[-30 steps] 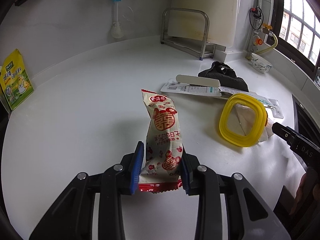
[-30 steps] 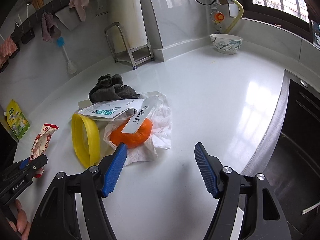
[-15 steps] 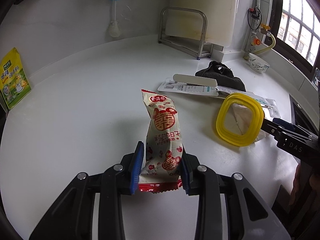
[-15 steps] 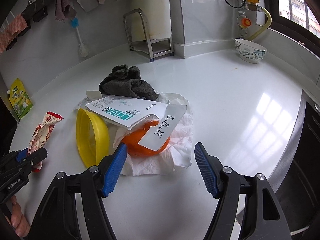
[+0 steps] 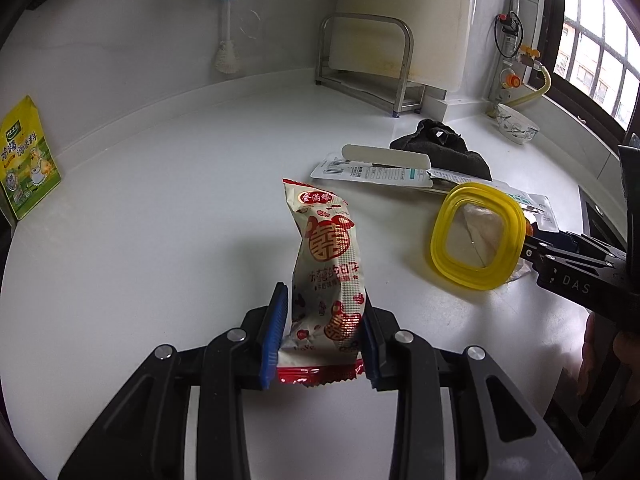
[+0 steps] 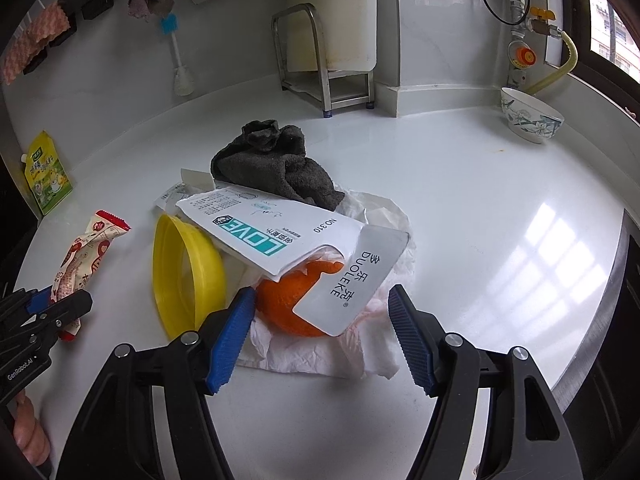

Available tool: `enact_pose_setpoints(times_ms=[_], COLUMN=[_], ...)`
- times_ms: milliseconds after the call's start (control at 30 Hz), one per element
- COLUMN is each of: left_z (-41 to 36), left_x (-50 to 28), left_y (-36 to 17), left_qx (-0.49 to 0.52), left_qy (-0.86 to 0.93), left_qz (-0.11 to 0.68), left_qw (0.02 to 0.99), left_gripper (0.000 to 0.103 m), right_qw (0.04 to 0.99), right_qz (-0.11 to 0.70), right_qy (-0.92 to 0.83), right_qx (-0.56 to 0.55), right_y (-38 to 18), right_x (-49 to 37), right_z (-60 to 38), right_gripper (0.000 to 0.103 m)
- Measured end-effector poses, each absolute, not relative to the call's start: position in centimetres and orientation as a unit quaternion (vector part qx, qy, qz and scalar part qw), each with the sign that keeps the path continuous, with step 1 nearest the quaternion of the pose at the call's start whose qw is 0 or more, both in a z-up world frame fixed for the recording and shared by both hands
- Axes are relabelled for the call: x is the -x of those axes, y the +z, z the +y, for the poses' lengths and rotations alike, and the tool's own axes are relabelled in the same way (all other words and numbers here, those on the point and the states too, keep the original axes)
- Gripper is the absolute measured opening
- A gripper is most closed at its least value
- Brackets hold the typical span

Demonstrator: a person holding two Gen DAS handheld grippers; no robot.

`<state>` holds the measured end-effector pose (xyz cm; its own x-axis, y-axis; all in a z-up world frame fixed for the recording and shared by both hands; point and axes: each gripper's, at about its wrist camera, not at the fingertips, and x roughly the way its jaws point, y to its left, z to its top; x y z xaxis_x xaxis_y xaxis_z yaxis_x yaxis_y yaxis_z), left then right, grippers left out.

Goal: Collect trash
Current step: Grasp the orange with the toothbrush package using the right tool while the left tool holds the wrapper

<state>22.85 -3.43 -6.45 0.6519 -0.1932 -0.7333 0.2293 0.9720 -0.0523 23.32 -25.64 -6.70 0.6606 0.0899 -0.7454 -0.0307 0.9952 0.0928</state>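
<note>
Right gripper [image 6: 320, 336] closing, pads not yet touching, straddling orange peel [image 6: 288, 304] on tissue [image 6: 320, 360] dead ahead under card [image 6: 348, 276]; left gripper [image 5: 324, 336] pinching snack wrapper [image 5: 328, 264], upright.

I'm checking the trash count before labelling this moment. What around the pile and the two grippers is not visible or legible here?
- Orange peel, right wrist view: mostly covered by the white card; whole fruit or peel is unclear.
- Tissue: what lies beneath it is hidden.
- Right gripper, left wrist view: its tips sit behind the yellow lid.
- Snack wrapper: whether empty is unclear.
- No trash bin appears in either view.
</note>
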Motion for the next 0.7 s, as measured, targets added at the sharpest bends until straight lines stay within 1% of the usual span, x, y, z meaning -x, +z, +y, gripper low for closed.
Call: enact_pose_setpoints(times_ms=[33,67,167,300,500,700], left_z=[-3.4,-3.5,-3.5,-3.5,-3.5,-3.6], left_x=[-22.9,-22.9,-22.9,-22.9,-22.9,-22.8], left_y=[-6.5,-6.4,-6.4,-6.5,-6.4,-6.4], left_qx=[-0.022,-0.023,-0.023,-0.023,-0.023,-0.025], left_qy=[-0.116,-0.115,-0.115,-0.115,-0.116,-0.115], left_qz=[0.401,0.401,0.4,0.4,0.398,0.396], left_qw=[0.909,0.909,0.909,0.909,0.91,0.911], left_gripper=[0.033,0.033,0.033,0.033,0.033,0.033], right_qw=[0.91,0.911,0.913,0.913,0.918,0.925], right_qz=[0.412,0.411,0.406,0.405,0.394,0.38], right_qy=[0.036,0.035,0.035,0.031,0.016,0.0], right_qx=[-0.029,-0.023,-0.016,-0.032,-0.052,-0.015], right_y=[-6.7,-6.7,-6.5,-6.2,-5.2,-3.4], right_x=[-23.3,-23.2,-22.8,-22.1,-20.5,-20.3], right_z=[-25.4,-25.2,-24.9,-25.3,-26.0,-25.8], right_gripper=[0.051,0.05,0.039,0.037,0.036,0.036])
